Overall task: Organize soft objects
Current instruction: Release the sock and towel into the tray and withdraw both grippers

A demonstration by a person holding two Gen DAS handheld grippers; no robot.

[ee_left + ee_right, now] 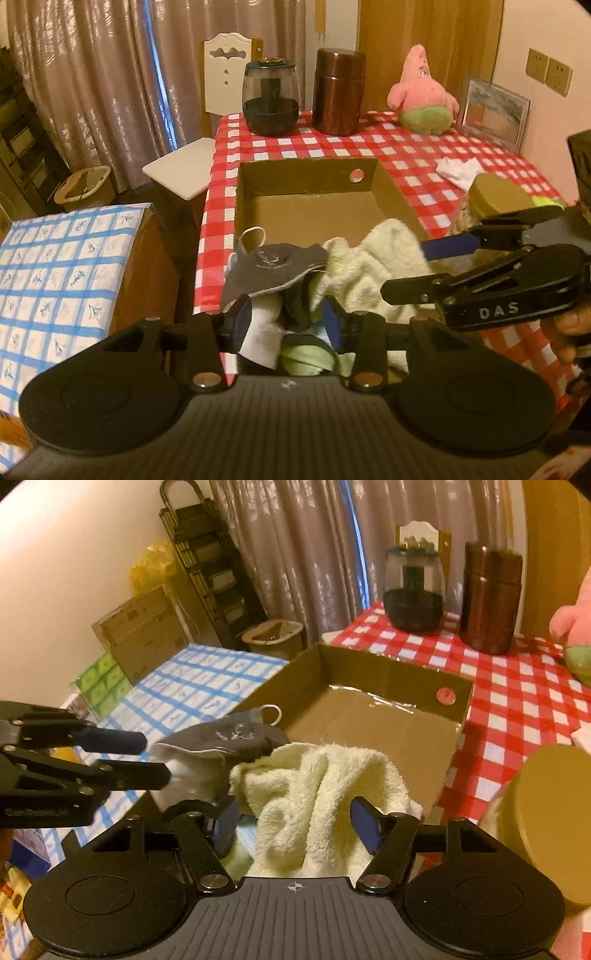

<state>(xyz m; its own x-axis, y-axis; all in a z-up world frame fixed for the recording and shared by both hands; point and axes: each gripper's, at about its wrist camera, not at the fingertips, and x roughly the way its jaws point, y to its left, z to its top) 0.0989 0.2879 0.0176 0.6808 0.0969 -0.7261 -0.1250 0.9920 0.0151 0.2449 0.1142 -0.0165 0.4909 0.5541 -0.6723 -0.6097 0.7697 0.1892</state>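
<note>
- A cream towel [325,797] lies heaped in the near end of an open cardboard box [369,716], bunched into folds, part of it draped over the near rim.
- A grey cloth [229,738] with a pale stitched mark and a white loop lies just left of the towel, touching it, on top of a white cloth [184,775].
- Under these, in the left wrist view, a pale green cloth [306,356] shows low in the pile.
- The far half of the box is bare cardboard; a round hole [357,175] pierces its far wall.
- The right tongs [295,821] stand open, blue pads on either side of the towel, not pressing it.
- The left tongs [286,319] stand open over the pile, above the white and green cloths, gripping nothing.
- Each pair of tongs shows in the other's view, jaws parted there too.
- The box sits on a tabletop [406,151] under a red-and-white checked cover.
- At the far edge stand a dark glass jar [270,98], a brown canister [338,92] and a pink starfish plush [423,92] in green shorts, all well apart from the box.
- Right of the box lie a white cloth scrap [460,170] and a container with a round tan lid [550,819].
- Beside the tabletop is a blue-checked surface [55,273]; beyond it are a white chair [221,74] and curtains [92,74].
</note>
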